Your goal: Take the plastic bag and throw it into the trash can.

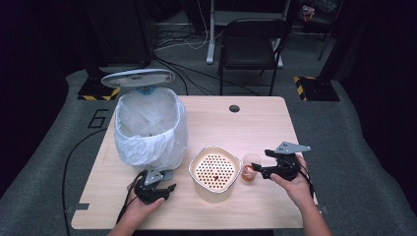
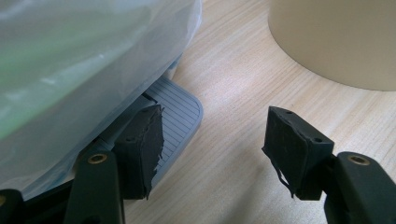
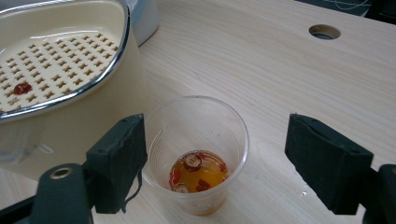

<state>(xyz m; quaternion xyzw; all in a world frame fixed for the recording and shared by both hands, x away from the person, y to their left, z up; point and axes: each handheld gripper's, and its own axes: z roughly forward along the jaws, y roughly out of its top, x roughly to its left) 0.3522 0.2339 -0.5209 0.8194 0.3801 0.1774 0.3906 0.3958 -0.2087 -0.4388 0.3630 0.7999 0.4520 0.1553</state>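
Note:
A clear plastic cup [image 1: 251, 168] [image 3: 187, 121] stands on the table to the right of a cream strainer bowl [image 1: 214, 169] [image 3: 70, 51]. It holds a little amber liquid with red and pale bits [image 3: 198, 172]. My right gripper [image 1: 258, 162] [image 3: 217, 156] is open and straddles the cup; its left pad is close to the rim and its right pad stands well off. One red bit [image 3: 22, 87] lies on the strainer's holes. My left gripper [image 1: 171, 181] [image 2: 212, 144] is open over bare table, beside the bin's pedal [image 2: 180, 112].
A pedal bin [image 1: 150, 125] lined with a white bag [image 2: 84, 60] stands at the table's left, its lid [image 1: 137, 77] raised. The table has a cable hole [image 1: 234, 108] [image 3: 324, 31] at the back. A black chair [image 1: 251, 44] stands beyond the table.

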